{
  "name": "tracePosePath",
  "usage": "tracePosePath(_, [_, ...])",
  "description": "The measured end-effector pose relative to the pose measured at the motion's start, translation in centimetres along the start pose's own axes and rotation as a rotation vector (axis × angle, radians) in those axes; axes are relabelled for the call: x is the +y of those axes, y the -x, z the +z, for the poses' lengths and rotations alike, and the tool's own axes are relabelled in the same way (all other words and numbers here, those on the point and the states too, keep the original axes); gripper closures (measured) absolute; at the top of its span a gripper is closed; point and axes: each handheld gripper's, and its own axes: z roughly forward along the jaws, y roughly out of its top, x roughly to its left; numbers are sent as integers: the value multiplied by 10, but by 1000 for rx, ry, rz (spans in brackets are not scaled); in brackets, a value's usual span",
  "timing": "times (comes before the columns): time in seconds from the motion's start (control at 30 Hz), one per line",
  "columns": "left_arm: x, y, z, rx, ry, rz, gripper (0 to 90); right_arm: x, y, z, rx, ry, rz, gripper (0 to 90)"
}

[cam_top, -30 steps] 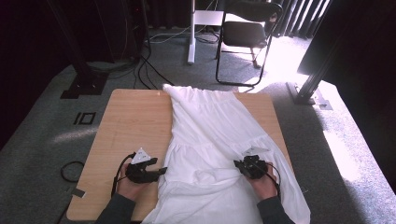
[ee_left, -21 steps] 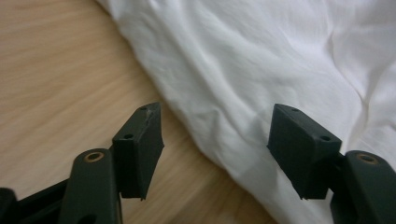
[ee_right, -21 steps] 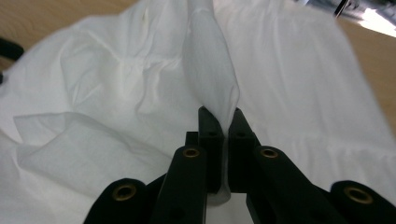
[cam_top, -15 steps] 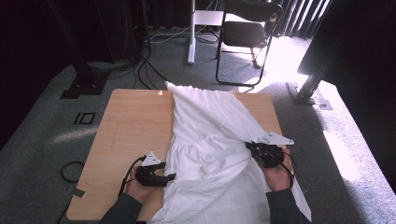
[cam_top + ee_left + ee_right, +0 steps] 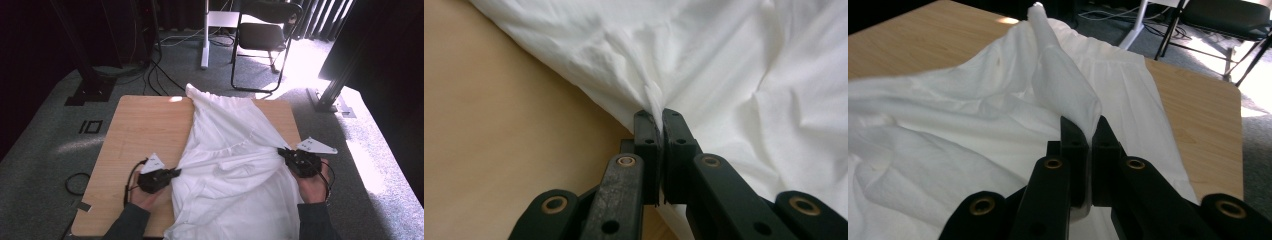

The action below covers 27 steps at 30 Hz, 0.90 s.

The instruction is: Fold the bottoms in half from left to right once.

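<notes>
A white garment point(image 5: 235, 165) lies spread down the middle of a wooden table point(image 5: 145, 130), its far end bunched at the table's back edge and its near end hanging over the front edge; the left gripper point(image 5: 173, 173) meets the cloth's left edge, and the right gripper point(image 5: 281, 152) meets its right edge; 2 hands hold them from below; a folding chair point(image 5: 265, 35) stands on the grey carpet point(image 5: 45, 140) beyond, with cables nearby.

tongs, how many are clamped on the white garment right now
2. The left tongs pinch the white garment's left edge over the table; the right tongs pinch a fold at its right side. Both are shut on fabric.
</notes>
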Motion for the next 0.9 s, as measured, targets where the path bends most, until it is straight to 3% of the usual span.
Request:
tracePosePath(0.03, [13,-1,-25,34,62,4,884,0,-1,-2,9,3,-3,879])
tracePosePath(0.1, [18,-1,-30,25,70,-4,877,-2,-3,-4,3,1,-8,880])
tracePosePath(0.13, [26,3,-31,-3,76,-4,859,-3,-1,-3,-30,-9,-15,880])
tracePosePath(0.17, [26,3,-31,-3,76,-4,819,-6,3,-3,-56,-17,-10,880])
tracePosePath(0.23, [25,13,-15,-18,50,46,774,-9,8,-3,-80,-26,6,880])
tracePosePath(0.27, [23,16,-8,-11,34,53,749,-15,19,-4,-130,-41,22,879])
tracePosePath(0.33, [19,19,3,-12,6,50,678,-25,35,-3,-184,-89,43,878])
tracePosePath(0.47, [10,24,28,-15,-62,51,573,-56,62,12,-215,-205,82,870])
tracePosePath(0.63, [6,27,64,3,-142,60,431,-93,78,34,-225,-286,118,805])
tracePosePath(0.77, [-2,30,88,28,-214,76,437,-107,84,43,-232,-326,142,749])
tracePosePath(0.83, [-6,31,97,48,-256,87,483,-112,86,46,-222,-350,155,715])
tracePosePath(0.9, [-9,31,100,60,-239,93,536,-116,86,51,-220,-379,165,718])
